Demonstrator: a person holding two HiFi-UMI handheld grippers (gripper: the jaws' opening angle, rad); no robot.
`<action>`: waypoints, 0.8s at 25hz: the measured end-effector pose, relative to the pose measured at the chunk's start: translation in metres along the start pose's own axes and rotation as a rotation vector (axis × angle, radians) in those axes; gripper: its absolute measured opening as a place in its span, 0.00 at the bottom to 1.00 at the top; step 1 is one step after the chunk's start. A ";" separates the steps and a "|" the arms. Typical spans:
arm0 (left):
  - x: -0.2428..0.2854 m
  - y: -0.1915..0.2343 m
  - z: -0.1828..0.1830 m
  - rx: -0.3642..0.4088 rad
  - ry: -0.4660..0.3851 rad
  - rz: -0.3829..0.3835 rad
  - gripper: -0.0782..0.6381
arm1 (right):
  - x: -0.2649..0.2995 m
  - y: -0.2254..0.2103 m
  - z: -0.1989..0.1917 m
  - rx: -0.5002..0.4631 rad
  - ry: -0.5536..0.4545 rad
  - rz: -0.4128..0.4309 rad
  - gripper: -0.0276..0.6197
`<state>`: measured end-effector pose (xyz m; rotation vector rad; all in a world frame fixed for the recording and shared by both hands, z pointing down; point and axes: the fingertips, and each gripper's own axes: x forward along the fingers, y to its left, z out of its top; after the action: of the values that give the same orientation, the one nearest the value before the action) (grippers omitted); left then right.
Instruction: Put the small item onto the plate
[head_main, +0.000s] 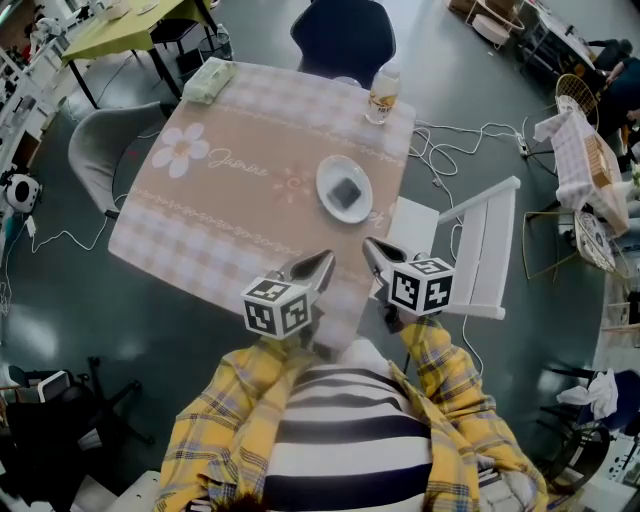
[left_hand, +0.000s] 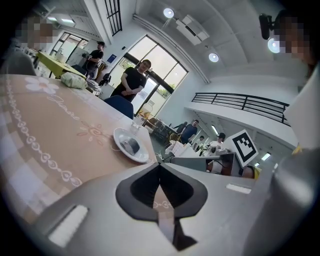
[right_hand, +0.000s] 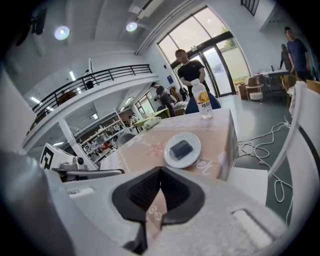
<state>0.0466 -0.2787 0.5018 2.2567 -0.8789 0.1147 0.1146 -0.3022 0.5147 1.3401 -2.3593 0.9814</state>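
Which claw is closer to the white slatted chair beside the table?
Right. The right gripper hangs just beside the white slatted chair; the left gripper is beyond it, farther away.

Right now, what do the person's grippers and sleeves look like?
The left gripper and right gripper each have pale grey, pointed tongs with black pads and carry a white cube with black square markers. The sleeves are yellow plaid, over a black-and-white striped top.

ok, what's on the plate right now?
One small dark block lies near the middle of the white plate. The plate surface under it is covered.
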 end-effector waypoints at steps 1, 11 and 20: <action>-0.003 -0.003 -0.003 0.004 0.004 -0.006 0.11 | -0.003 0.002 -0.004 0.002 -0.002 -0.005 0.04; -0.028 -0.021 -0.029 0.035 0.036 -0.051 0.11 | -0.031 0.023 -0.043 0.017 -0.016 -0.043 0.04; -0.049 -0.035 -0.053 0.047 0.068 -0.075 0.11 | -0.052 0.044 -0.081 0.039 -0.012 -0.056 0.04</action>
<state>0.0396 -0.1989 0.5063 2.3127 -0.7622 0.1779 0.0983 -0.1986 0.5286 1.4222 -2.3086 1.0108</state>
